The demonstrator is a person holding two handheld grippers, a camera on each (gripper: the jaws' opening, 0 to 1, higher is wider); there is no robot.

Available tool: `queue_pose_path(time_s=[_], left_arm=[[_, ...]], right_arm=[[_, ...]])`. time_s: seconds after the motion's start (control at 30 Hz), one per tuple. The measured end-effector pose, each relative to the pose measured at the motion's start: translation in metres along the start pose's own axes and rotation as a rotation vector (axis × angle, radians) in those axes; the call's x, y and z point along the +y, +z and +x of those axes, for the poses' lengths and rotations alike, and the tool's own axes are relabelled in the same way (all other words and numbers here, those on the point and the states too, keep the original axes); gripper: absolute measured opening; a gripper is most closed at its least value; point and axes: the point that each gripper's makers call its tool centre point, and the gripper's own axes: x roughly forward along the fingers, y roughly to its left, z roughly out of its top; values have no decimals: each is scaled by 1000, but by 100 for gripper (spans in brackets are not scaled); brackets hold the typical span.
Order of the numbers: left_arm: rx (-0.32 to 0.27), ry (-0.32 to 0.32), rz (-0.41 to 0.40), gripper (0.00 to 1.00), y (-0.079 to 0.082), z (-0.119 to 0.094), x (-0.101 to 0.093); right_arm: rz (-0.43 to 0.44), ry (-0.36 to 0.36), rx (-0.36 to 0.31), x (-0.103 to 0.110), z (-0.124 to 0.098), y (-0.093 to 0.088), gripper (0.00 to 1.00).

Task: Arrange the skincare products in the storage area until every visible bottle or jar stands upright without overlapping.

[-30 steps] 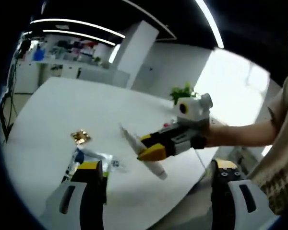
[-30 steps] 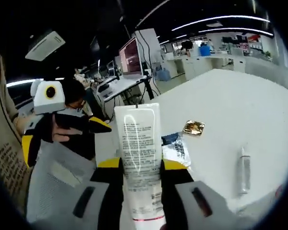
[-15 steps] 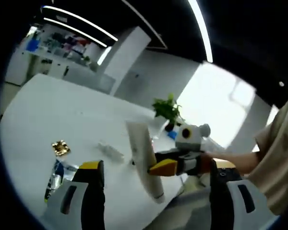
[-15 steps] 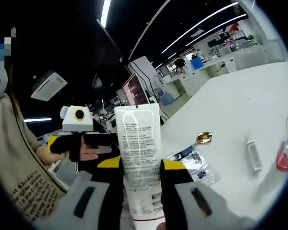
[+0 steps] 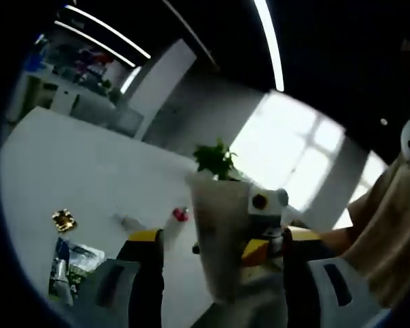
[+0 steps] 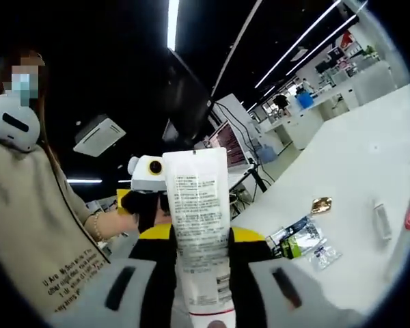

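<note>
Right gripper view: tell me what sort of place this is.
Probably an open-plan office or lab: ceiling strip lights, a monitor on a desk behind, and a large white table carrying small skincare items.

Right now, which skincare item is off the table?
The white tube, clamped between the right gripper jaws and held up in the air. The small bottle and the sachets lie flat on the white table.

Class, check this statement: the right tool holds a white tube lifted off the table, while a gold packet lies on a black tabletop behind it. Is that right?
Not quite: the tabletop is white, not black, as the right gripper view shows. The rest stands: the right tool holds the white tube lifted off the table, and the gold packet lies behind it.
</note>
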Motion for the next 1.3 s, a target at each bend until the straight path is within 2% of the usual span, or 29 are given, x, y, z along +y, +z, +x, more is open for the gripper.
queue_pose_path(time_s=[0.2, 0.4, 0.7, 0.8, 0.9, 1.0, 1.03, 1.13, 1.2, 1.27, 1.3], left_arm=[[-7, -52, -6, 51, -1, 3, -16], [24, -104, -5, 48, -9, 7, -33], [33, -152, 13, 36, -10, 10, -52], [41, -131, 30, 35, -10, 12, -55], [42, -84, 48, 34, -8, 15, -54], [27, -14, 60, 32, -2, 18, -48], [22, -12, 53, 32, 0, 18, -49], [-2, 38, 45, 31, 8, 20, -47], [-3, 78, 66, 31, 11, 24, -47], [3, 120, 120, 31, 13, 29, -47], [19, 157, 151, 31, 13, 32, -45]], right_arm=[[5, 49, 13, 18, -5, -8, 28], [16, 83, -2, 30, -13, -8, 29], [30, 136, -19, 44, -20, -6, 29], [32, 140, -31, 47, -22, -5, 29], [36, 125, -53, 46, -26, -1, 30], [4, 51, -108, 37, -28, 11, 31], [-18, 44, -106, 38, -30, 12, 31], [-109, -55, -109, 35, -33, 22, 32], [-217, -140, -52, 34, -33, 23, 32], [-296, -227, -6, 31, -32, 24, 31], [-360, -302, 32, 27, -32, 24, 30]])
